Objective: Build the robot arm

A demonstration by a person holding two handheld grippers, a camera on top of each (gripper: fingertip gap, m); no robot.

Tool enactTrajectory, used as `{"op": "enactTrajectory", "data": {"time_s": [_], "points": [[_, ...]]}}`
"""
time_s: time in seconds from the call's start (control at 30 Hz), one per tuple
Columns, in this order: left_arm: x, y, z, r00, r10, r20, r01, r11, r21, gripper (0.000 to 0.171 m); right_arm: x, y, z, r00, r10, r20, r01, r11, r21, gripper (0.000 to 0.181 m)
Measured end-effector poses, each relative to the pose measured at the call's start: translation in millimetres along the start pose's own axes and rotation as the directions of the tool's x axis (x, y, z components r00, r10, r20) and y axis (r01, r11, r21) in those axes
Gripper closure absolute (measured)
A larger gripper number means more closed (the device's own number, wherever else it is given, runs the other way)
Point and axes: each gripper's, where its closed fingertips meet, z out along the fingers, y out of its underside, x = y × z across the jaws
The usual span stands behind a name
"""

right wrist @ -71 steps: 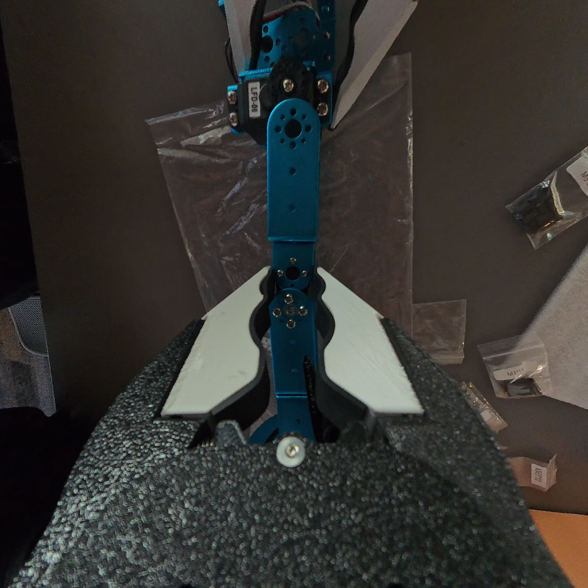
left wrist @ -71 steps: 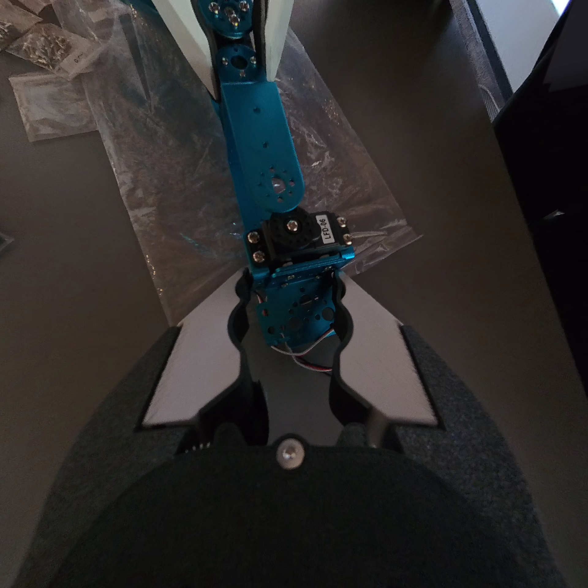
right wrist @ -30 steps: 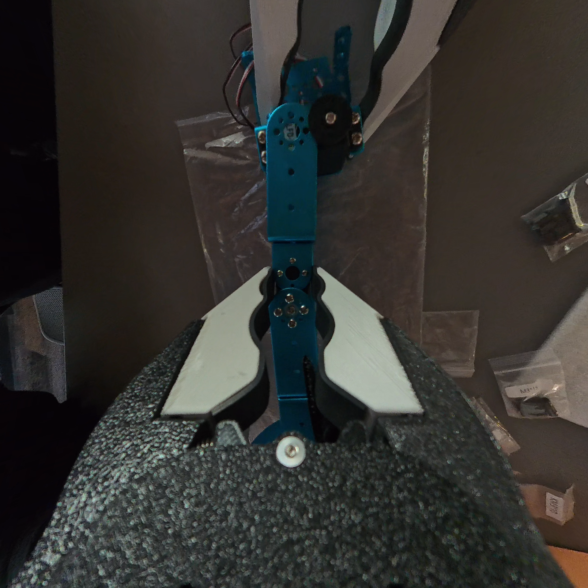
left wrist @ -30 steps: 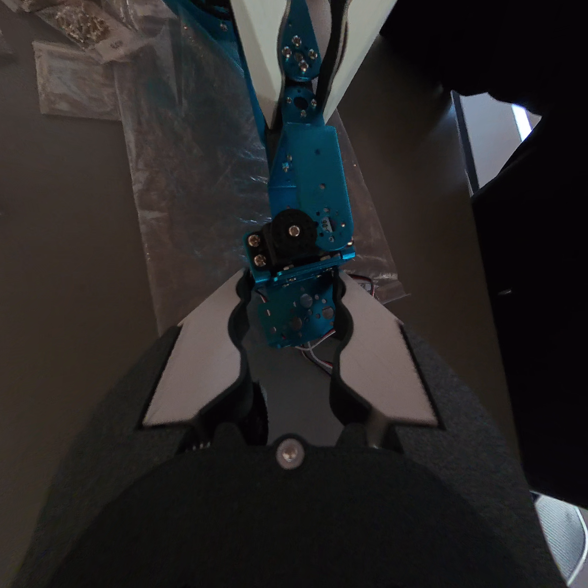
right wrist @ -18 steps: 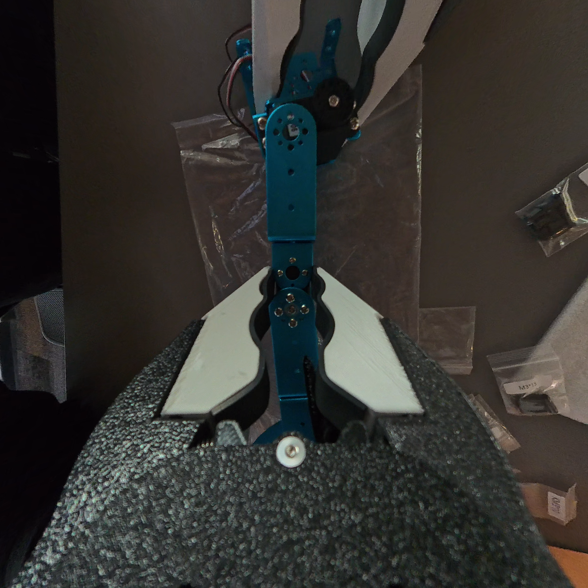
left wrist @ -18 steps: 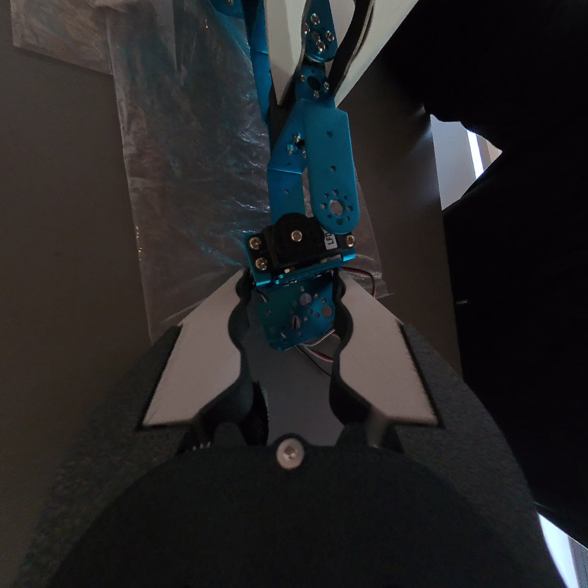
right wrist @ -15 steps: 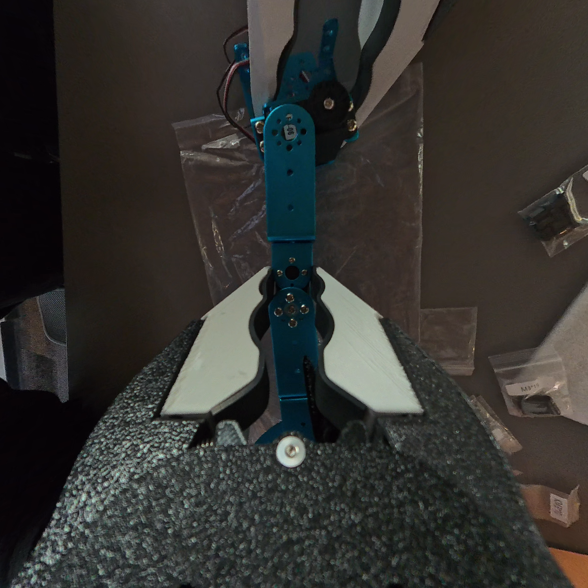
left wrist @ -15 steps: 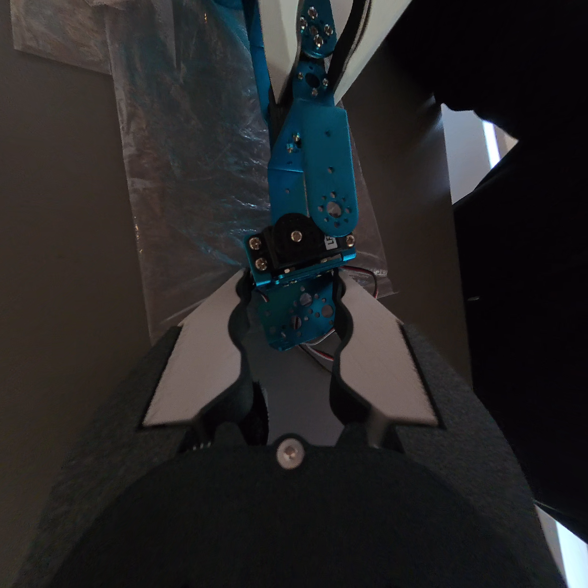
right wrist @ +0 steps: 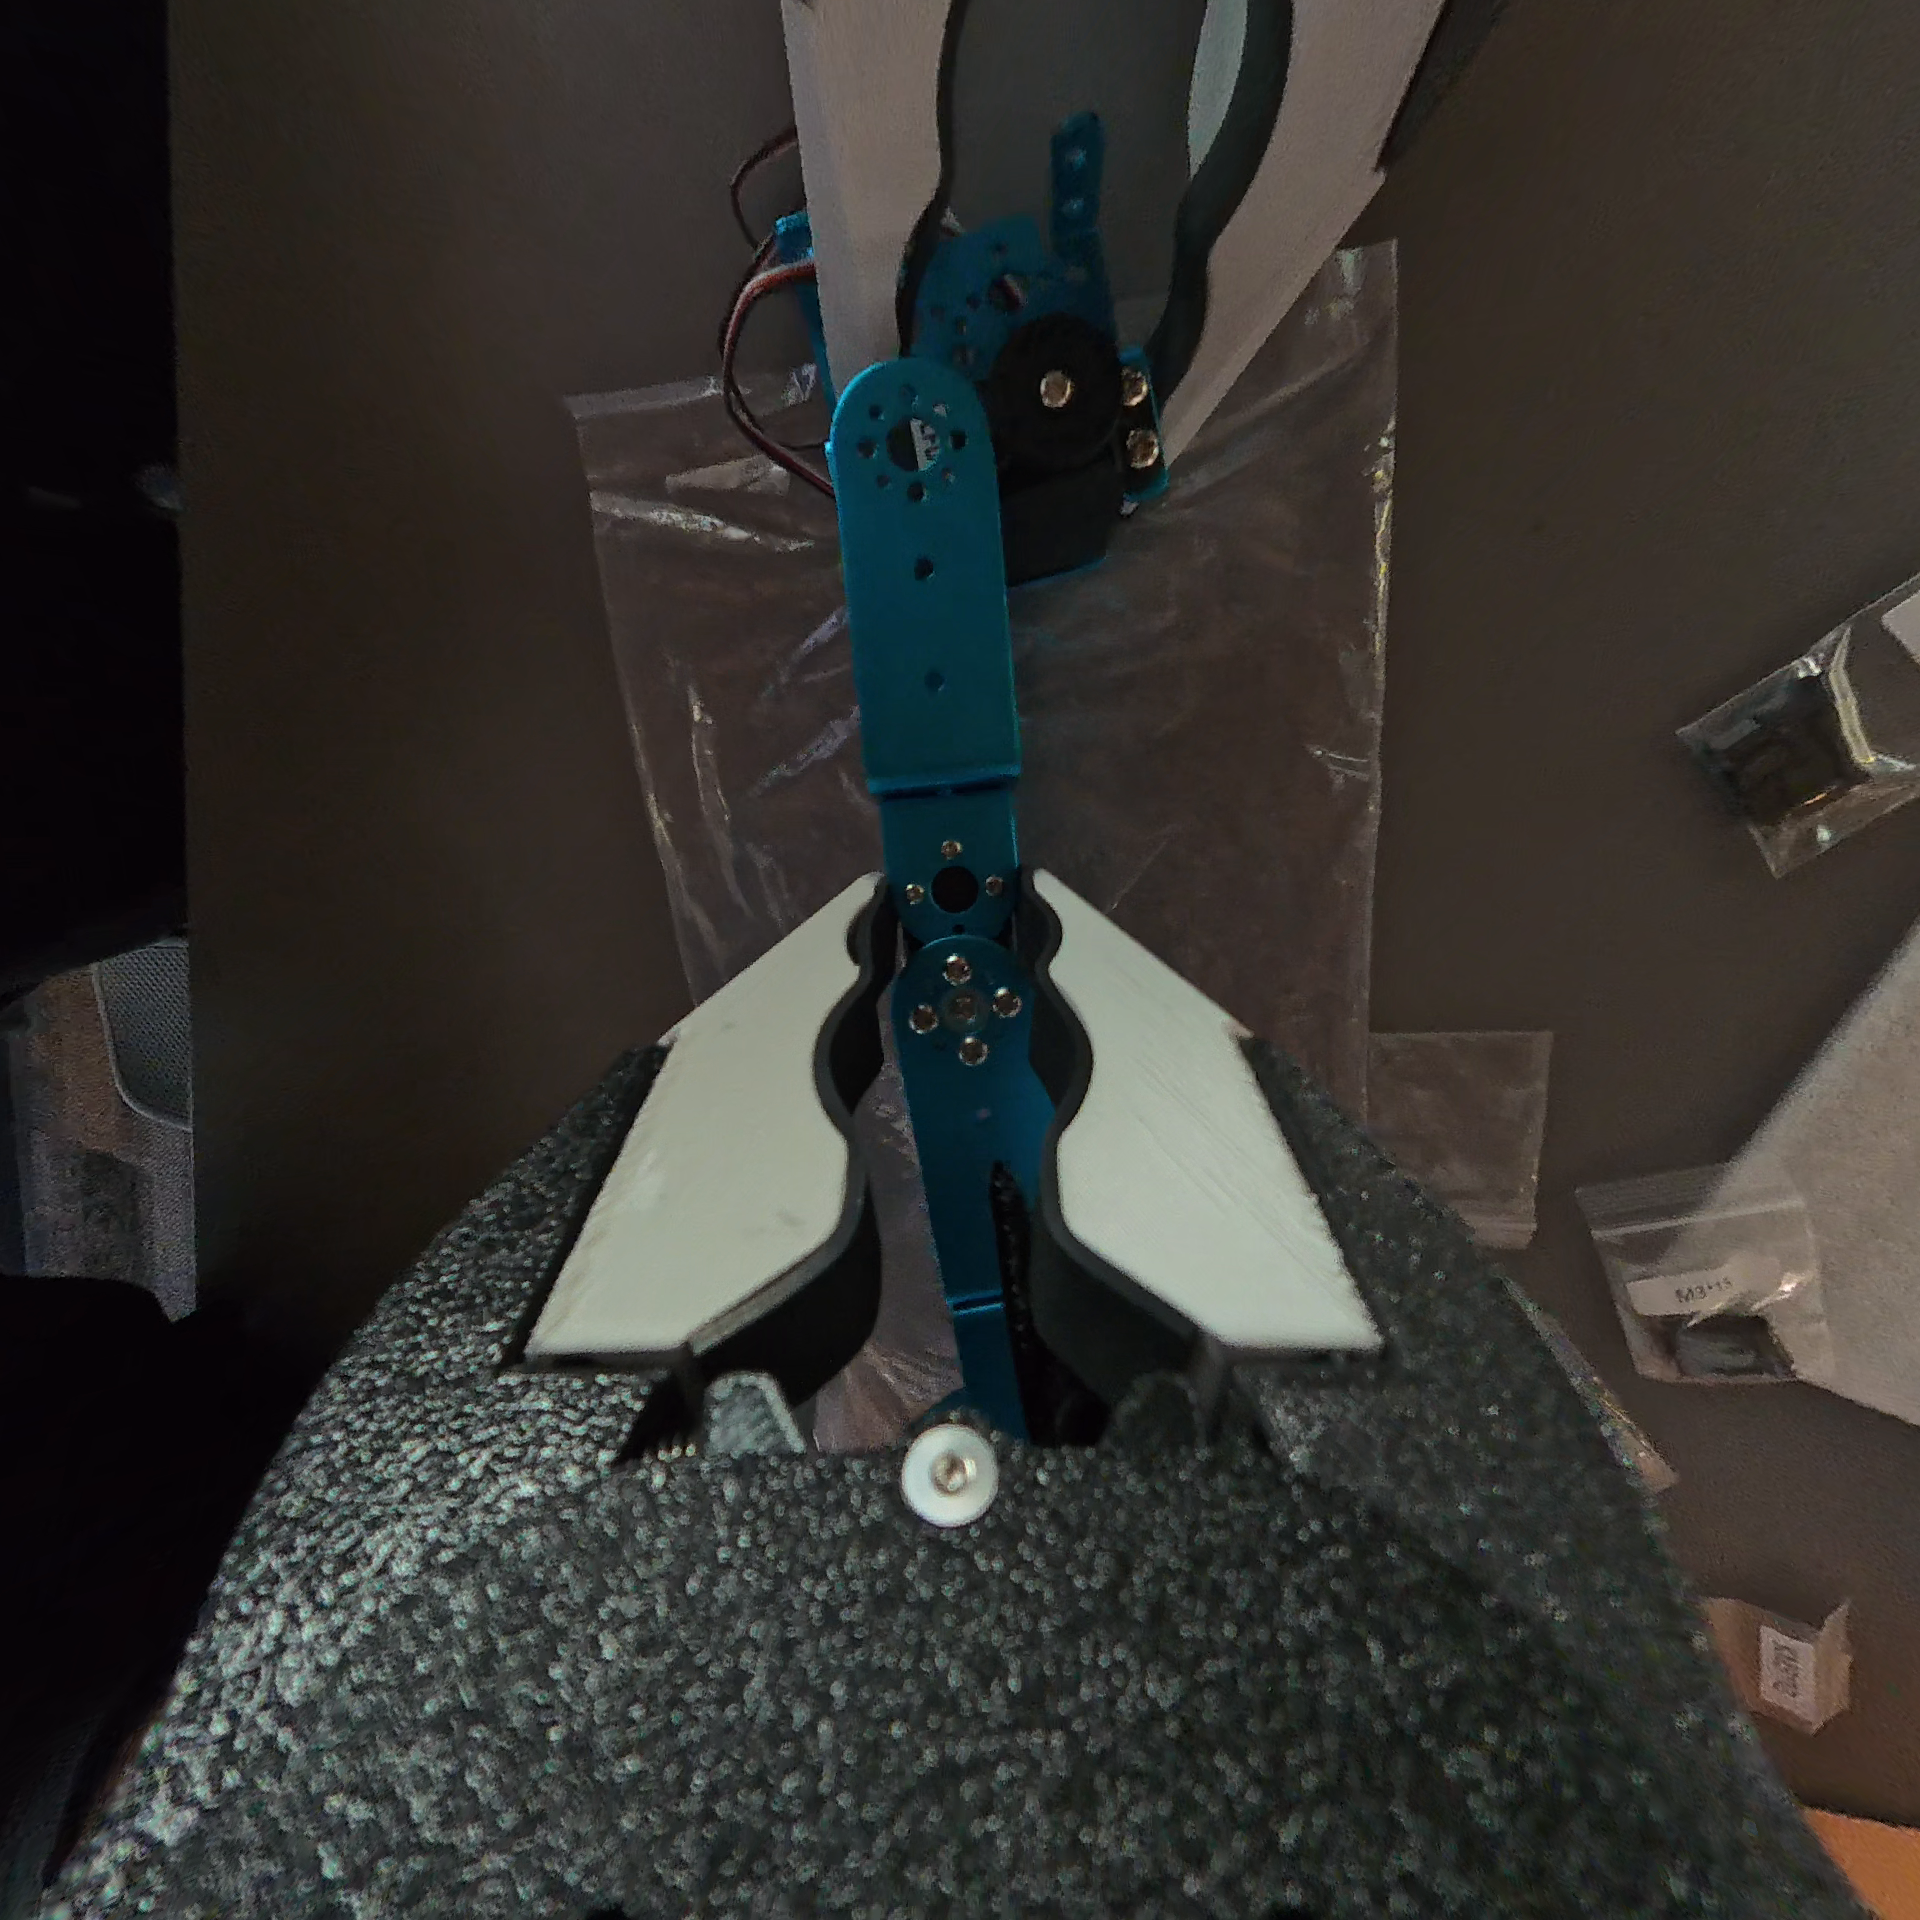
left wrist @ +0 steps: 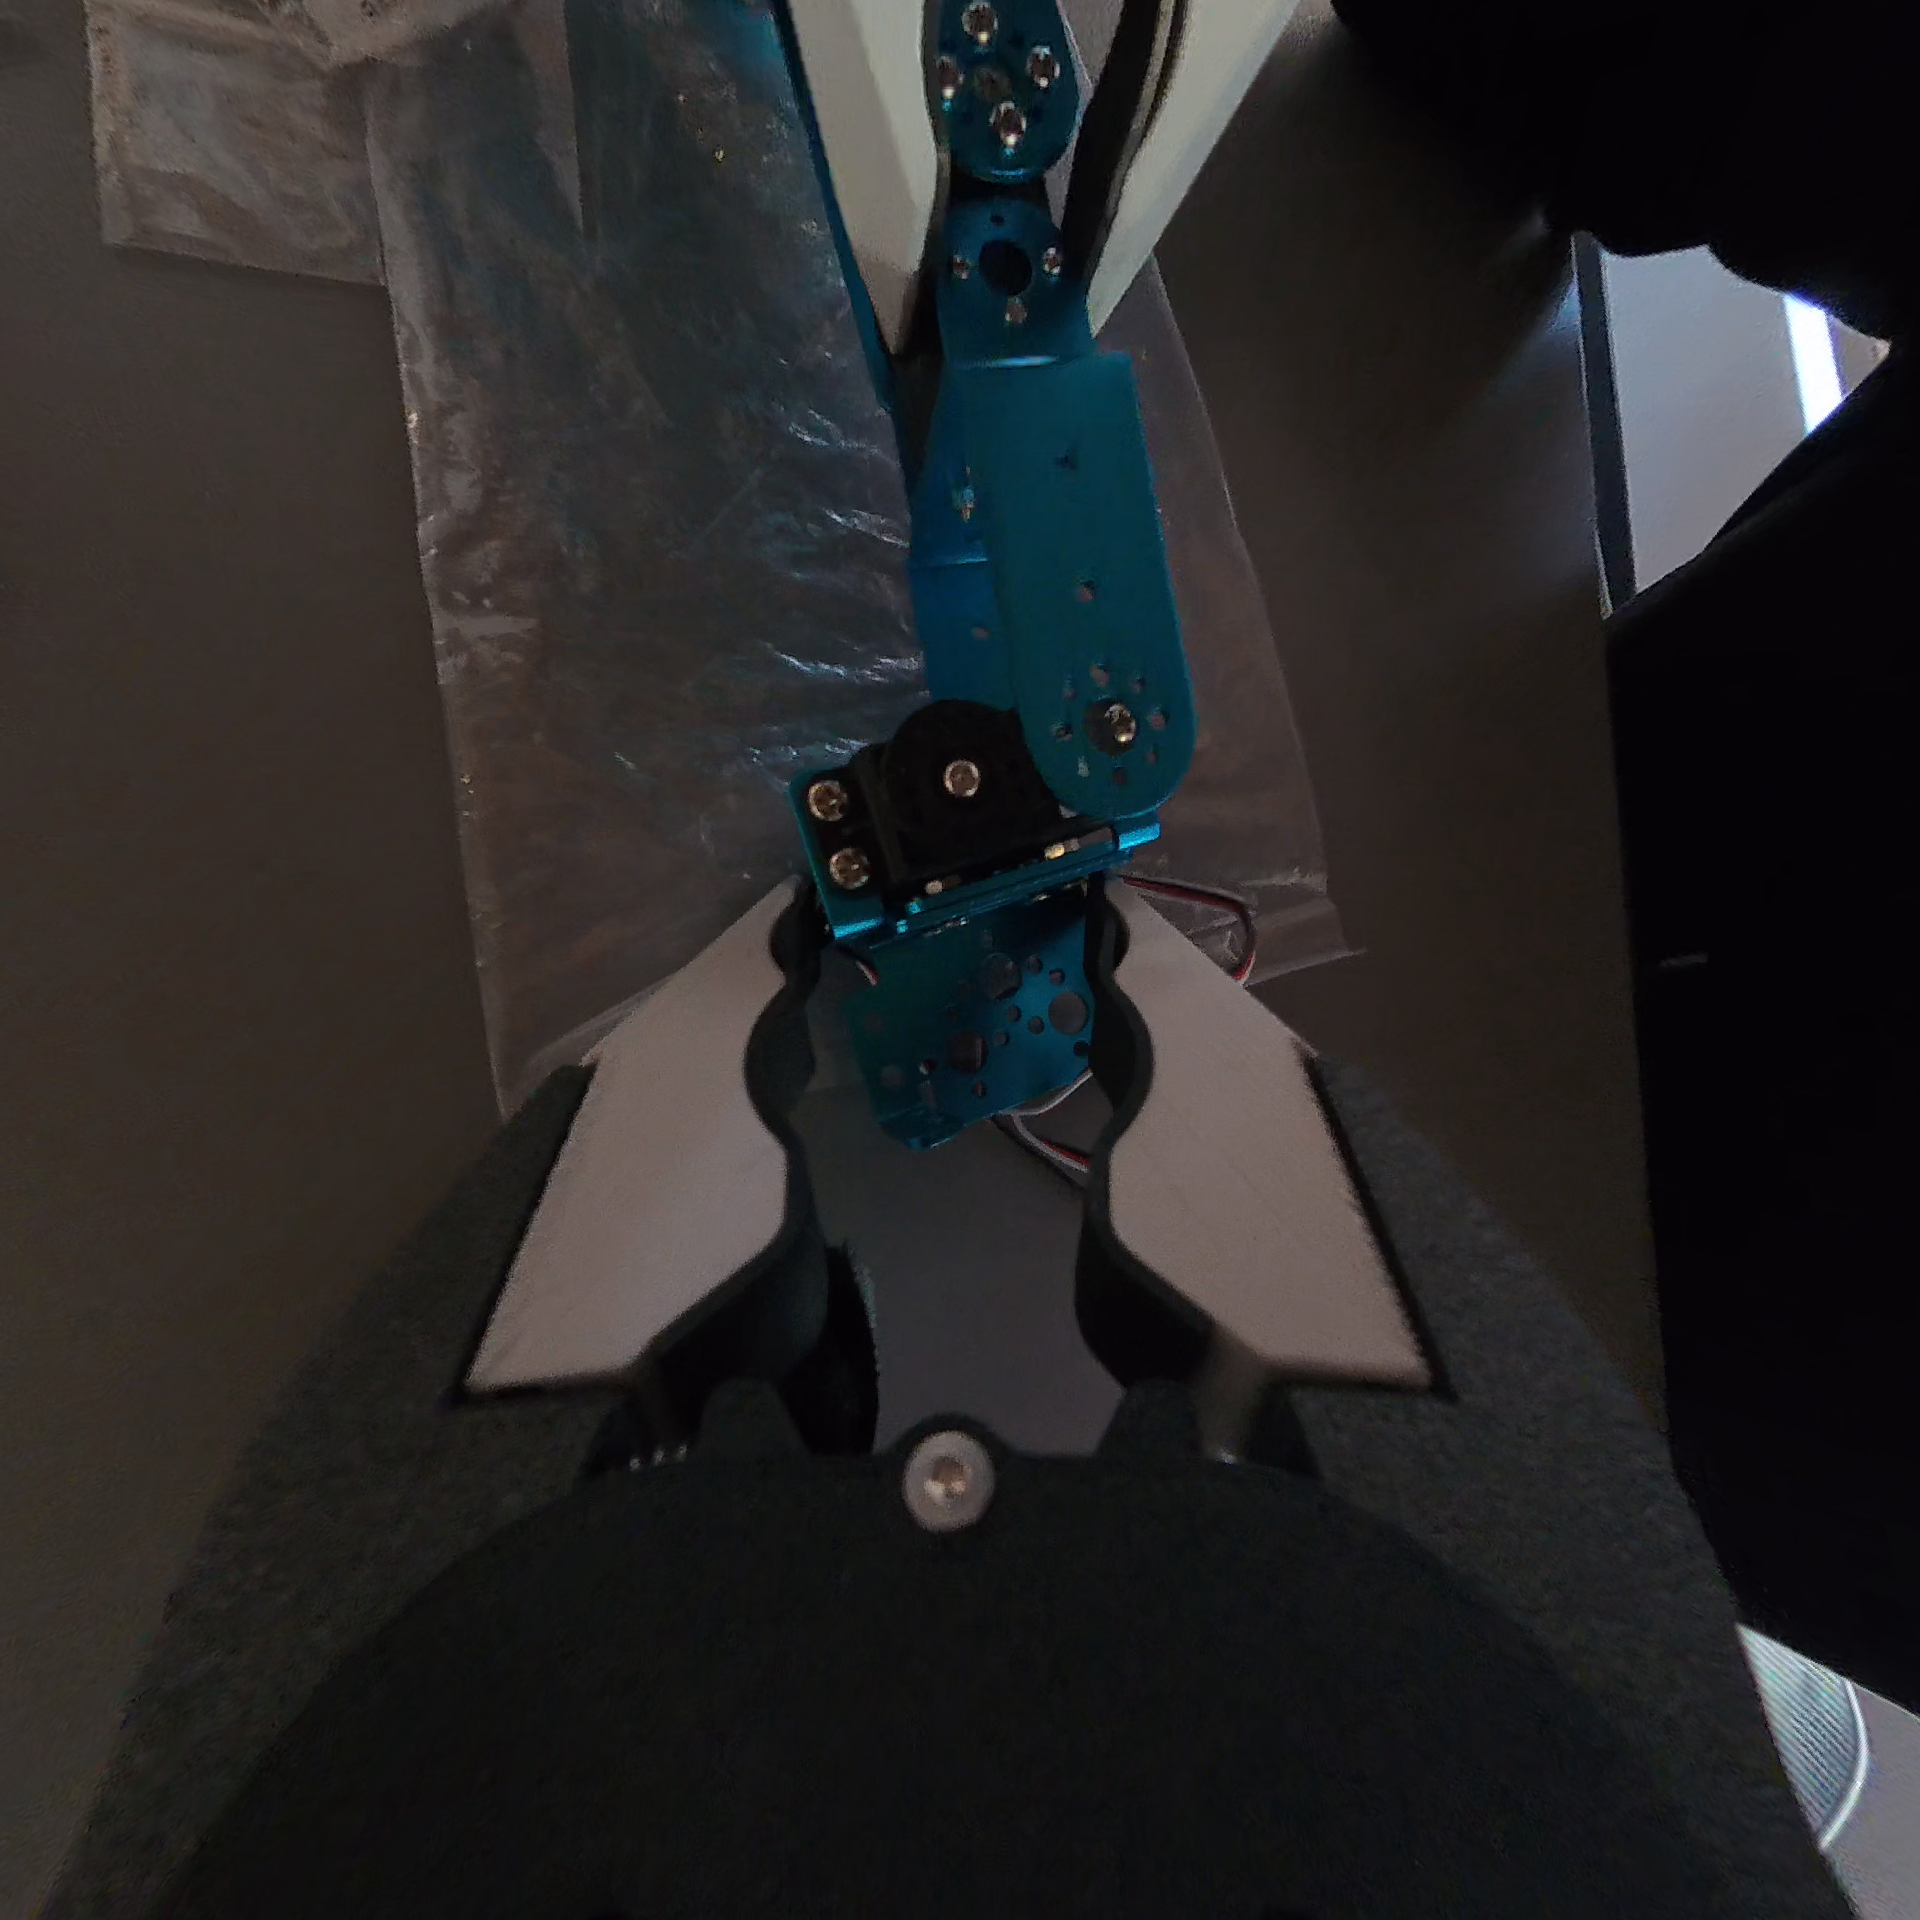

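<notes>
Two grippers share one blue assembly, each gripping an opposite end above the dark tabletop. Your left gripper is clamped on the blue servo bracket, with the black servo just past its fingertips and thin wires trailing out to the right. Your right gripper is closed on the narrow end of the long blue link, which runs straight away from it along its fingers toward the servo.

The link's rounded far end does not sit on the servo's black horn: in the left wrist view it lies beside the horn, offset to the right and overlapping the servo body; in the right wrist view the horn shows to the right of the link's holed end. The two grippers face each other nearly end to end, the left tilted slightly. A clear plastic bag lies flat beneath, and small parts bags lie well apart to the right.
</notes>
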Motion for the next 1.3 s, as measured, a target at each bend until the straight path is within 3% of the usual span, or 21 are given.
{"op": "enactTrajectory", "data": {"time_s": [0.4, 0.47, 0.53, 0.6, 0.7, 0.8, 0.93, 1.03, 1.13, 1.23, 1.3], "points": [[-2.4, 0.4, 2.3, 0.997, 0.042, 0.068, -0.042, 0.999, -0.001, 0.121, -1.4, -11.3, 4.8, 0.984, -0.062, -0.165, 0.061, 0.998, -0.012, 0.157], [-2.1, 0.8, 2.2, 0.997, 0.043, 0.069, -0.044, 0.999, 0.001, 0.121, 1.8, -14.9, 3.3, 0.974, -0.062, -0.217, 0.061, 0.998, -0.012, 0.141], [-1.9, 0.6, 2.4, 0.997, 0.041, 0.07, -0.041, 0.999, 0.001, 0.12, -17.7, -31.0, 5.5, 0.983, -0.087, -0.164, 0.099, 0.993, 0.067, 0.137], [-1.9, 0.6, 2.7, 0.996, 0.042, 0.074, -0.042, 0.999, 0.0, 0.12, -9.6, -37.0, 3.5, 0.945, -0.116, -0.306, 0.138, 0.989, 0.051, 0.133], [-1.8, 0.5, 3.0, 0.996, 0.042, 0.076, -0.042, 0.999, -0.001, 0.12, -12.3, -50.8, 11.0, 0.883, -0.202, -0.423, 0.247, 0.967, 0.055, 0.153], [-1.5, 1.6, 3.1, 0.994, 0.061, 0.094, -0.06, 0.998, -0.017, 0.12, -5.2, -54.8, 14.6, 0.797, -0.27, -0.54, 0.32, 0.947, 0.0, 0.159], [2.4, 4.5, 1.3, 0.995, 0.064, 0.079, -0.061, 0.997, -0.041, 0.12, -9.0, -57.6, 15.2, 0.797, -0.245, -0.553, 0.327, 0.944, 0.053, 0.16], [3.6, 5.7, 0.1, 0.997, 0.05, 0.063, -0.048, 0.998, -0.042, 0.12, -9.6, -60.2, 13.9, 0.751, -0.259, -0.607, 0.369, 0.928, 0.06, 0.163], [4.1, 5.5, -0.1, 0.999, 0.026, 0.042, -0.025, 0.999, -0.03, 0.121, -6.9, -65.0, 8.4, 0.689, -0.271, -0.672, 0.415, 0.908, 0.06, 0.177], [4.9, 6.2, 1.8, 0.995, 0.064, 0.072, -0.06, 0.997, -0.051, 0.12, -5.9, -70.0, 3.0, 0.723, -0.222, -0.654, 0.4, 0.906, 0.135, 0.176], [6.4, 4.9, 3.0, 0.998, 0.032, 0.052, -0.03, 0.999, -0.039, 0.121, -5.4, -69.1, 4.5, 0.699, -0.25, -0.671, 0.418, 0.903, 0.1, 0.174]]}}
